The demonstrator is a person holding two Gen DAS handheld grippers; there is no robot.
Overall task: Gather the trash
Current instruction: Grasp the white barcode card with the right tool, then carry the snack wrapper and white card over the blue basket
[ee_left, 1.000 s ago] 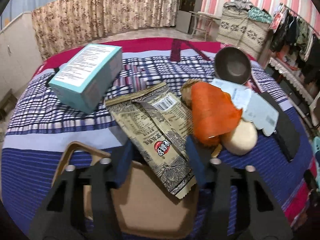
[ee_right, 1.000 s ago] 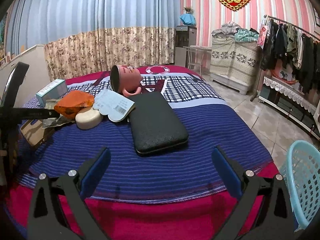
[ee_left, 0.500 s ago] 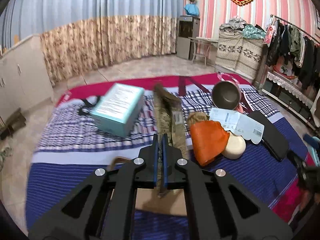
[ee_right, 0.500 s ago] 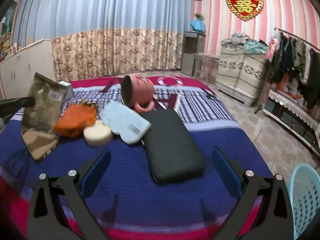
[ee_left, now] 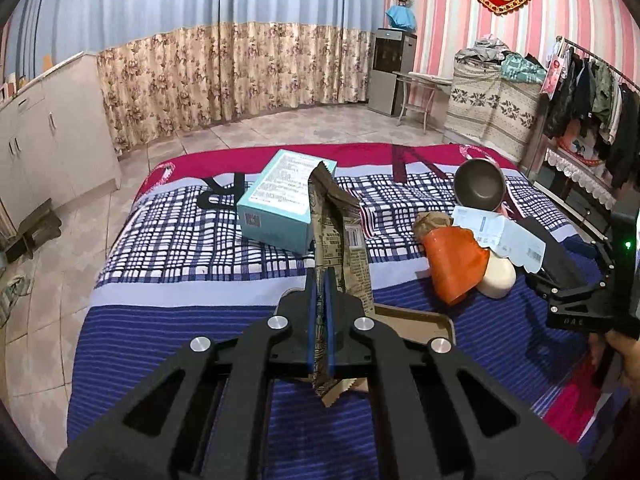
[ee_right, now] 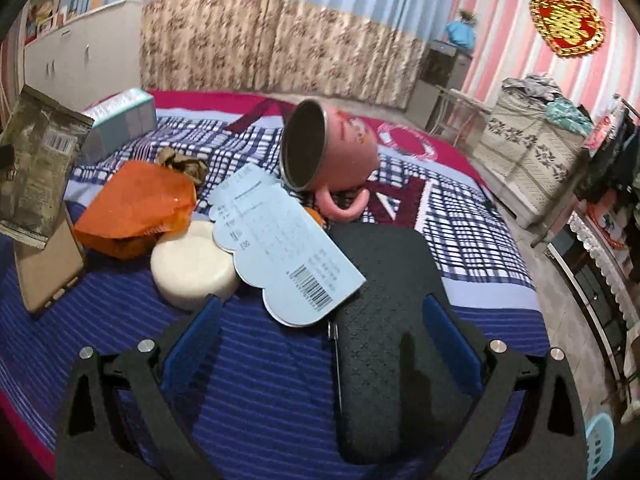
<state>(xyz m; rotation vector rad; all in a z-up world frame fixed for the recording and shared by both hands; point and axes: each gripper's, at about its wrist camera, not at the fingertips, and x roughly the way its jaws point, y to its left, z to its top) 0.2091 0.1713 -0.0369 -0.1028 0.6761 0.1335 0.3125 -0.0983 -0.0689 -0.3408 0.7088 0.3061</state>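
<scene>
Snack wrapper: brown printed foil, clamped near its lower end between the closed blue fingers of your left gripper, standing upright above the bed with its serrated bottom edge hanging below the pads. Beneath it lies a flat brown cardboard piece on the striped blanket. Behind the wrapper rests a teal box. To the right: an orange bag, a cream round disc, a pale blue paper tag and a pink mug on its side. Your right gripper hovers with fingers spread wide and holding nothing, over the tag's barcode end and a black textured case
</scene>
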